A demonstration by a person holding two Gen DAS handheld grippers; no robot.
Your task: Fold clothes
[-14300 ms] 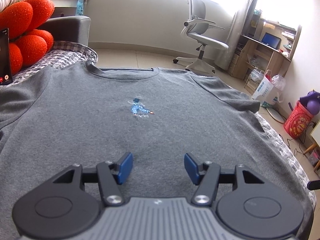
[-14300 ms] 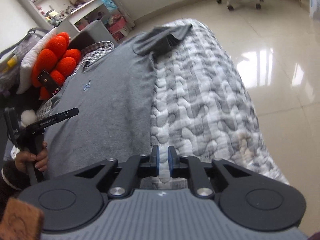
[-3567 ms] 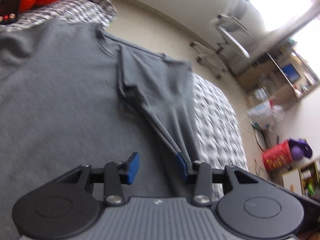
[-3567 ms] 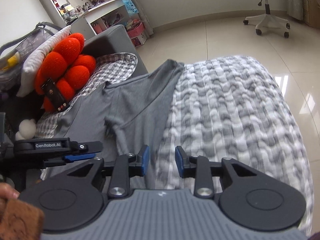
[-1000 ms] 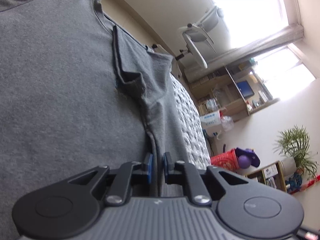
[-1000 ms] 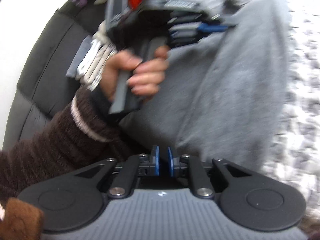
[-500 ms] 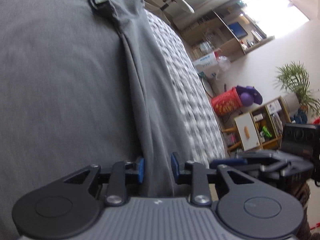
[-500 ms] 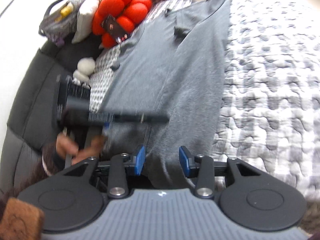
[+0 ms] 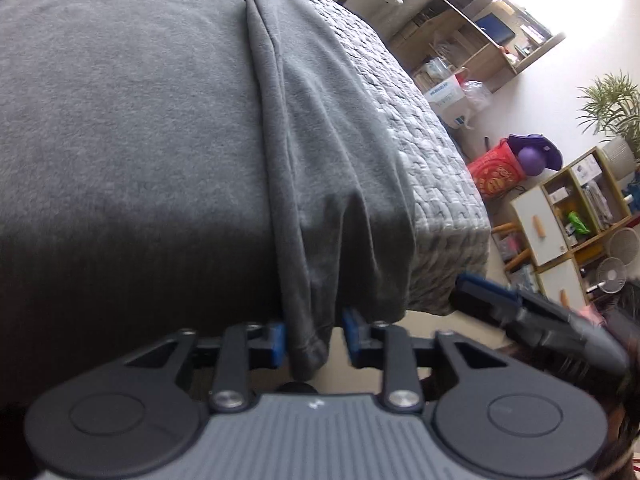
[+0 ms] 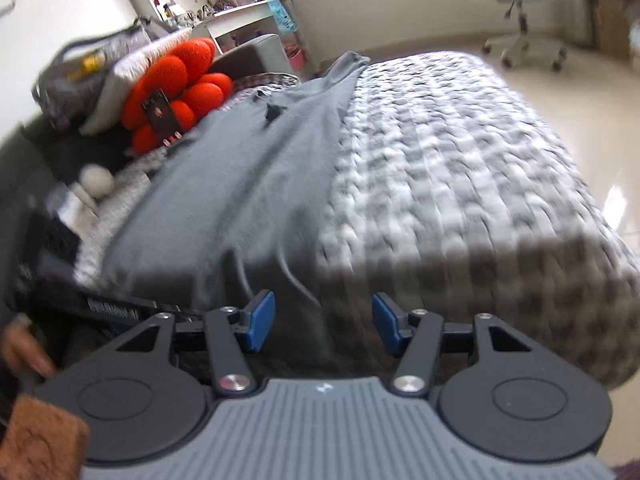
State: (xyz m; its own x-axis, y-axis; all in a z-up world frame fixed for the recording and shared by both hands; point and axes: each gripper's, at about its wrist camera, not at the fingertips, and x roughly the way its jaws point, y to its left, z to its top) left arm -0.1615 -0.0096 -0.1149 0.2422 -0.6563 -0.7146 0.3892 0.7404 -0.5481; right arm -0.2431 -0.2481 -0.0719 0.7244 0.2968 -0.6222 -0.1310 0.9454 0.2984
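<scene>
In the left wrist view we see the grey T-shirt (image 9: pixel 132 128) spread over most of the frame, its folded-over side panel running from the top centre down to the bottom centre. The hem corner of that fold hangs between the blue pads of our left gripper (image 9: pixel 313 343). The jaws are closing; the fabric brushes the left pad while a gap still shows before the right one, so nothing is pinched. The cloth looks soft and slightly fuzzy, with long loose creases along the fold.

In the right wrist view, which is blurred, our right gripper (image 10: pixel 322 327) sits at the lower centre with its jaws opening and well apart. The shirt's lower edge and the drop of the bed's near side lie in front of the gap, and no pad presses on either. The shirt stretches from there toward the upper left of the frame.

Beneath it lies a quilted bedspread (image 10: pixel 440 152), puffy and chequered in grey and white. At the upper left an orange flower-shaped cushion (image 10: pixel 180 88) of rounded plush lobes rests near the shirt's collar end.
</scene>
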